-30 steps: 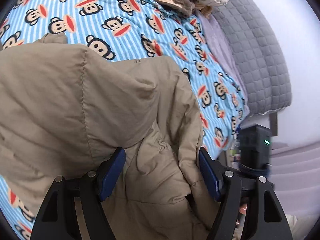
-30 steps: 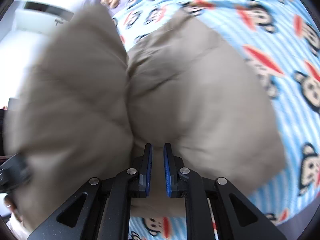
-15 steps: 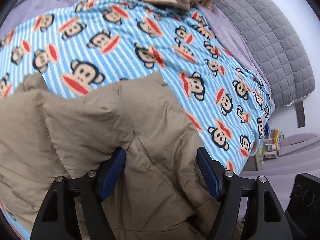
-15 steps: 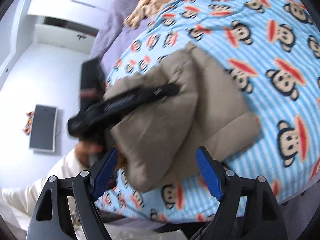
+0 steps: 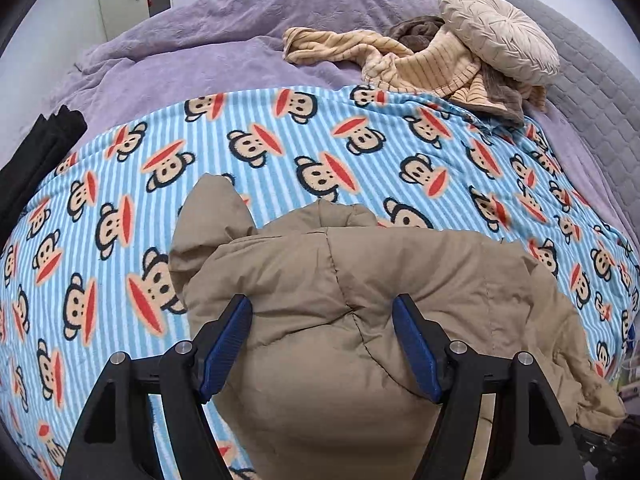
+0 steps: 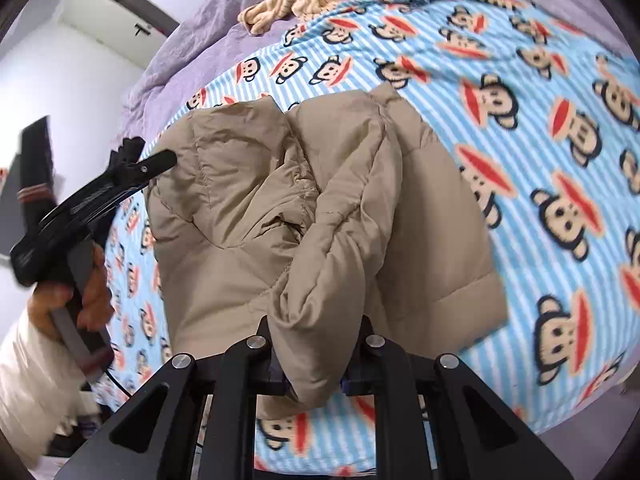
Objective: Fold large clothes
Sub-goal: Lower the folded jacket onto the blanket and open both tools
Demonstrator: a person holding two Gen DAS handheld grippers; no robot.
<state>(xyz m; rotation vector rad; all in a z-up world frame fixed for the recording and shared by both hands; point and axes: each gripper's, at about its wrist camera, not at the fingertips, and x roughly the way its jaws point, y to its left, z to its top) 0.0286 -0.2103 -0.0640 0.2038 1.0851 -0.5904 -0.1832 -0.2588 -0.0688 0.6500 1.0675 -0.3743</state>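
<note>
Jacket [image 5: 360, 320]: tan padded jacket, bunched in a loose heap on the monkey-print blanket [image 5: 280, 148], at the blanket's near edge; not yet a flat fold.
Right tongs [image 6: 312, 376]: clenched on a hanging fold of the jacket; your jaws have just been closing, with that fold between them.
Left tongs [image 5: 322, 344]: jaws stand wide with jacket bulk between them; whether the pads [image 5: 226, 340] press the cloth cannot be told.
Risk, slip: the padded fabric looks slick and springy, and you hold only a narrow fold, so a quick pull could strip it from the right tongs.
Risk, drag: lifting from one side only may drag the heap off the blanket's near edge.
Risk, collision: both tongs work the same heap, close together; crossing paths could knock them.
Open room: bare blanket beyond the jacket and to both sides.
Limits: striped clothes [image 5: 400, 60] and a round cushion [image 5: 496, 28] lie well beyond the jacket; the bed edge is just behind it.
</note>
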